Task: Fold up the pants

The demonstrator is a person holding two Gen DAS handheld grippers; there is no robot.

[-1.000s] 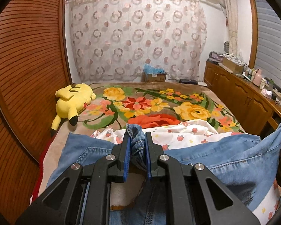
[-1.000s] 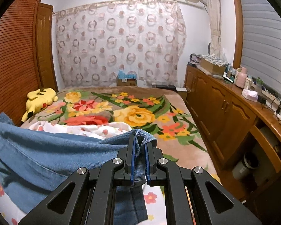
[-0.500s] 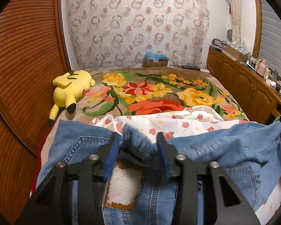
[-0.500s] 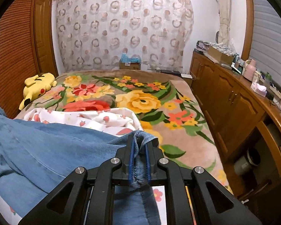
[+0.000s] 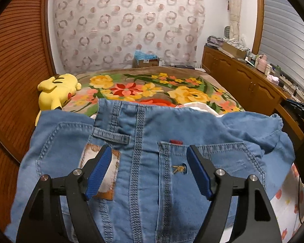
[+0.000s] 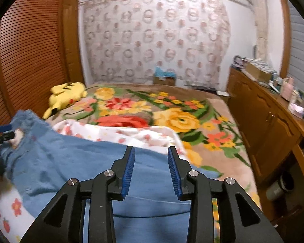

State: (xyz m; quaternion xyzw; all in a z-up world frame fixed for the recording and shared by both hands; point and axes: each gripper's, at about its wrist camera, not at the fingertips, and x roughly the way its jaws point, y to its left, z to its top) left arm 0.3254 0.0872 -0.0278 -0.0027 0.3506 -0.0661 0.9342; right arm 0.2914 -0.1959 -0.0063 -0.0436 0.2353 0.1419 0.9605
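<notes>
Both claws, left (image 5: 148, 162) and right (image 6: 151, 162), were opening, gripping nothing, over jeans (image 5: 148, 182) filling the lower frame.

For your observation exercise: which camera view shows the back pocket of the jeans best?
The left wrist view: the back pocket lies sharp, its stitching and small embroidered emblem visible. The right wrist view shows only plain, blurred denim of the jeans, no pocket.

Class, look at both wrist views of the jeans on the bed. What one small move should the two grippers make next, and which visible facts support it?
Probably draw both grippers back clear of the jeans. The left gripper and right gripper are opening with denim below, not pinched by the pads. The jeans lie spread on the bed, pocket side up, so a fresh grip for another fold seems due.
</notes>
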